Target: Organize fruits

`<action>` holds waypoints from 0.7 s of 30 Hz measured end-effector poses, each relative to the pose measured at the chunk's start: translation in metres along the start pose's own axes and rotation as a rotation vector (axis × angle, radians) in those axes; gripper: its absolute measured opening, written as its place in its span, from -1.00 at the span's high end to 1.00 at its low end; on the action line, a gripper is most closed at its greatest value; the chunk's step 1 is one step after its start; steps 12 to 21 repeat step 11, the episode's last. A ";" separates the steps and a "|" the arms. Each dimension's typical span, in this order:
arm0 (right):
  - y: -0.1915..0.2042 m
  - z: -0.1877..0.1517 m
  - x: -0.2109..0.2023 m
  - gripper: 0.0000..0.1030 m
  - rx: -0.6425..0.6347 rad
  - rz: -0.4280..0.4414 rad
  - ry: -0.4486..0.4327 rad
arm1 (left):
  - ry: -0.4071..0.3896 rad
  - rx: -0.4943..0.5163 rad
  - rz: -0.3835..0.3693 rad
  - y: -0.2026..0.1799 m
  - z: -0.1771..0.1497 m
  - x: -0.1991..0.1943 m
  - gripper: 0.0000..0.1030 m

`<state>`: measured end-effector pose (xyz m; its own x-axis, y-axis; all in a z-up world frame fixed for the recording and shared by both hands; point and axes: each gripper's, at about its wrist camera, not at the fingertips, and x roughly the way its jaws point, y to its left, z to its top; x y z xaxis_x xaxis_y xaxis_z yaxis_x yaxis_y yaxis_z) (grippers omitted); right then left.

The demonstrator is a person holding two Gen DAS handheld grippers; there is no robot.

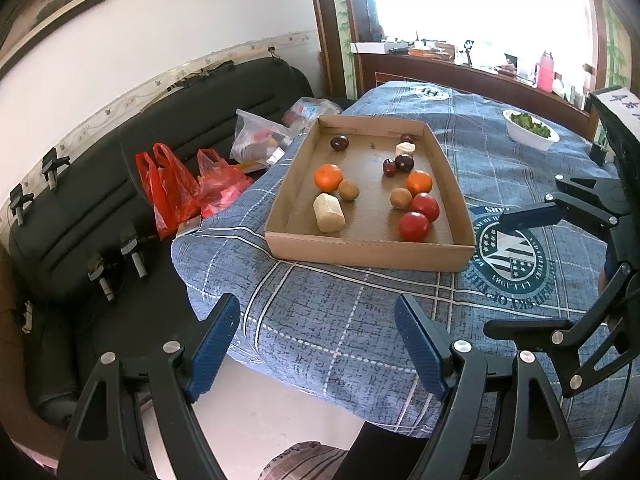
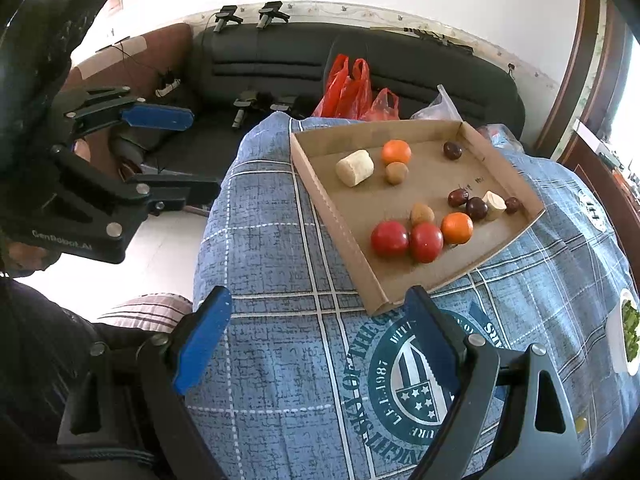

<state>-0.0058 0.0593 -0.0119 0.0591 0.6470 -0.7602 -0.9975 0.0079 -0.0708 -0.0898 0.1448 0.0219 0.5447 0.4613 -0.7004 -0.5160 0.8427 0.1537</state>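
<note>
Fruits sit loose in cardboard tray (image 1: 370, 250) on blue plaid cloth (image 1: 340, 320): two tomatoes (image 1: 414, 226), oranges (image 1: 328, 177), dark dates (image 1: 339, 143), pale chunks (image 1: 329, 213), mixed, partly paired. Left gripper (image 1: 318, 344) and right gripper (image 2: 320, 336) both spread wide, empty, hovering short of tray. Sorted or not: unclear. Any pick should come top-down; neighbours touch, tray walls crowd. White bowl of greens (image 1: 530, 128) and red bags (image 1: 172, 188) nearby, clear of path.

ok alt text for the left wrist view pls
A shallow cardboard tray on a blue plaid cloth holds two oranges, two red tomatoes, dark red fruits and pale chunks. The open left gripper sits short of it; the right gripper shows at right.
</note>
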 end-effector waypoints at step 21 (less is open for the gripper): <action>0.003 0.003 0.007 -0.72 -0.007 0.008 0.016 | -0.009 -0.014 0.031 0.005 0.001 0.001 -0.55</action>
